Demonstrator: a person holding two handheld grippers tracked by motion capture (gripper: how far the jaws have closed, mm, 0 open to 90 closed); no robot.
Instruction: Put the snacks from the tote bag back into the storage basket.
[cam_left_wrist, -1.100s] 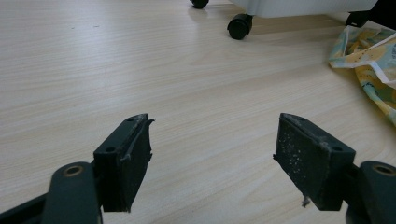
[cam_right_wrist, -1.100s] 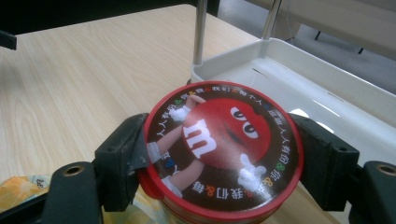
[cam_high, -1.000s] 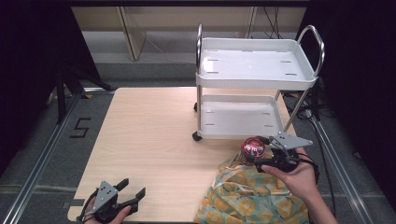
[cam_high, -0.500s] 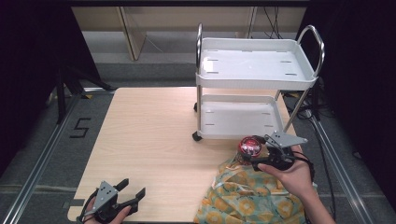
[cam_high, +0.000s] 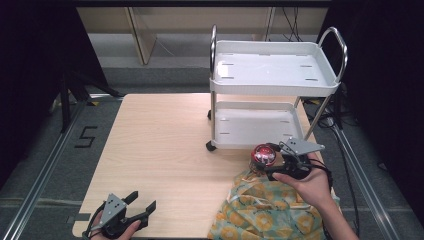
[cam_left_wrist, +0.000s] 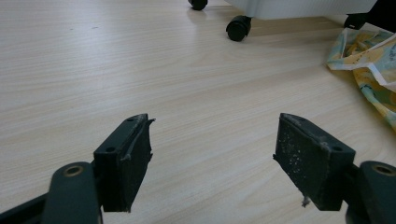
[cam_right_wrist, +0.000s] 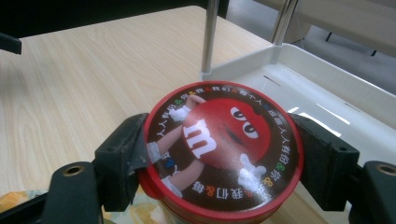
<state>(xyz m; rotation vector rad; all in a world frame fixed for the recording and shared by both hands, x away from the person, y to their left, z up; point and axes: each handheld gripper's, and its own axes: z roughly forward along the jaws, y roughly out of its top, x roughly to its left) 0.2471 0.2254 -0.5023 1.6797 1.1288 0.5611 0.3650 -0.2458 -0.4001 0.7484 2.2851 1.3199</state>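
red candy tin (cam_right_wrist: 222, 156) in right gripper (cam_right_wrist: 224, 163) jaws

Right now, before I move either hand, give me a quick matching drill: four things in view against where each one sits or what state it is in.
Things:
1. left gripper
2. right gripper
3. yellow patterned bag
4. white cart

States:
A. stands at the far right of the table, both trays bare
B. fingers shut on the red-lidded tin
C. lies crumpled at the near right edge of the table
D. fingers open, nothing between them, at the near left edge

Pairs: 1-D, 2-B, 3-C, 4-A
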